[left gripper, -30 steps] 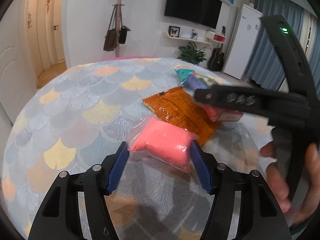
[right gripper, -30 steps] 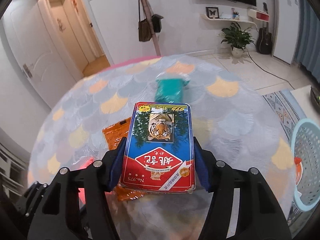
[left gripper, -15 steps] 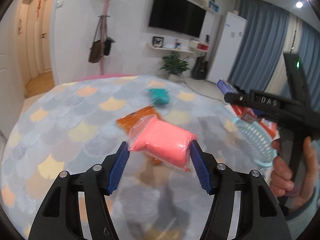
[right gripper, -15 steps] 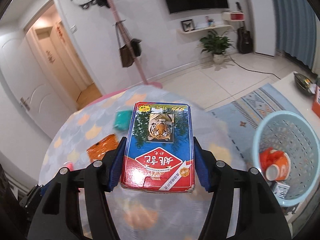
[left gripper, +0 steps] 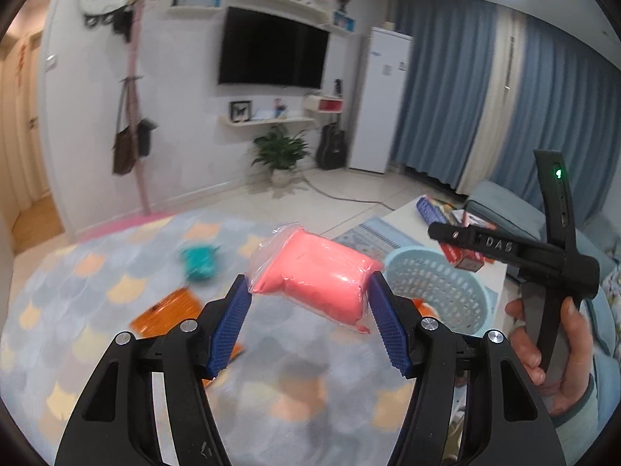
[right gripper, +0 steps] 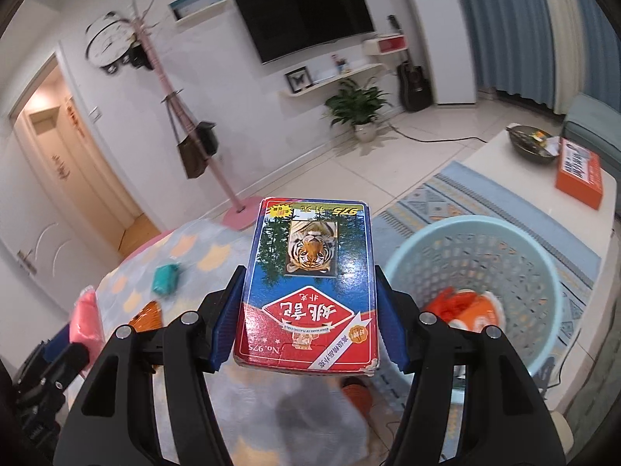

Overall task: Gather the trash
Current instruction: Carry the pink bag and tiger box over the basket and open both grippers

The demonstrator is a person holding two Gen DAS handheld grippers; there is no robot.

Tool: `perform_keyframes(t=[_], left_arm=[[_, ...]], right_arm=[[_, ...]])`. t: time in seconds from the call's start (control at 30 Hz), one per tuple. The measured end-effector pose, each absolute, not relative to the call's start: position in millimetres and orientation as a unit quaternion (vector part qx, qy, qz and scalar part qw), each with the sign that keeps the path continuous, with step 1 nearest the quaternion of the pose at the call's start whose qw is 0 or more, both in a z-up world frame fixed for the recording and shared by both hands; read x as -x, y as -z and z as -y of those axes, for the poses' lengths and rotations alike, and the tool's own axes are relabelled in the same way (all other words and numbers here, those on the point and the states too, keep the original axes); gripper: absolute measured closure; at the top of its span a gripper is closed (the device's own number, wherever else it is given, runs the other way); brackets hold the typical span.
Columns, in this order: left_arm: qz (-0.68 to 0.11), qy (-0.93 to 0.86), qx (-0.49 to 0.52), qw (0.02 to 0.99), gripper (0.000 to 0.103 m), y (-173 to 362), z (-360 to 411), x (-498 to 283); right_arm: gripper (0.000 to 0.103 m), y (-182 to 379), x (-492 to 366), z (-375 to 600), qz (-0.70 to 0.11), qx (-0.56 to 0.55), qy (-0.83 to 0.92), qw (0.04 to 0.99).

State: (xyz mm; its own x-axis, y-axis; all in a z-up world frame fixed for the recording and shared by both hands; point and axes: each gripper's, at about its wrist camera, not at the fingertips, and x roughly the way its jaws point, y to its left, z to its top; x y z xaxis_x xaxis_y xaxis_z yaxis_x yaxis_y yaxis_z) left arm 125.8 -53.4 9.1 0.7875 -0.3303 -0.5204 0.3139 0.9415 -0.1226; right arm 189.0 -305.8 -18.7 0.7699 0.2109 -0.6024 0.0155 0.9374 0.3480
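Card box (right gripper: 310, 283) lengthwise away, clamped in right gripper (right gripper: 308, 320); pink packet (left gripper: 316, 277) crosswise in left gripper's (left gripper: 310, 320) grasp; basket's (right gripper: 516, 240) orange contents only in right view.

Home living room. Wall-mounted TV (left gripper: 271, 52) is the anchor: floating shelf (left gripper: 268, 119) with a framed butterfly below it, potted plant (left gripper: 280, 152) and guitar (left gripper: 332, 144) on the tiled floor beneath, white fridge (left gripper: 384, 97) and blue curtains (left gripper: 442, 89) to its right, pink coat stand (right gripper: 182, 116) with hanging bags and a wall clock (right gripper: 104, 44) to its left, doorway beyond those.
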Motion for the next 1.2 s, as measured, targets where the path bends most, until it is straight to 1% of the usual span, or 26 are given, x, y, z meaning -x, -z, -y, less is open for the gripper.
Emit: perform_keyframes(t=[0.2, 0.37, 0.63, 0.87, 1.03, 1.1, 1.13, 1.2], left_arm=[[-0.277, 0.215, -0.012, 0.936, 0.043, -16.4, 106.0, -148.8], [-0.289, 0.243, -0.026, 0.925, 0.043, -11.4, 147.3, -169.5], [-0.335, 0.273, -0.065, 0.900, 0.043, 23.6, 219.1, -200.2], [-0.368, 0.276, -0.103, 0.882, 0.043, 60.6, 261.1, -218.3], [-0.389, 0.275, -0.109, 0.873, 0.043, 77.5, 275.4, -226.0], [-0.394, 0.277, -0.108, 0.870, 0.043, 81.1, 282.0, -230.3], [-0.396, 0.277, -0.107, 0.869, 0.043, 82.5, 287.8, -231.4], [-0.398, 0.277, -0.108, 0.868, 0.042, 84.7, 292.6, -232.9]], right_arm=[[0.045, 23.3, -184.1, 346.5, -0.331, -0.186, -0.018, 0.925], [0.045, 39.0, -183.7, 387.8, -0.341, -0.212, 0.020, 0.916], [0.045, 79.5, -195.4, 446.8, -0.371, -0.262, 0.076, 0.888], [0.043, 122.1, -200.5, 486.1, -0.398, -0.312, 0.128, 0.853], [0.043, 127.1, -198.8, 496.9, -0.398, -0.316, 0.136, 0.850], [0.040, 126.3, -195.9, 498.2, -0.393, -0.317, 0.133, 0.853], [0.036, 125.7, -194.6, 499.0, -0.390, -0.317, 0.130, 0.855], [0.036, 125.2, -193.3, 499.9, -0.388, -0.312, 0.131, 0.857]])
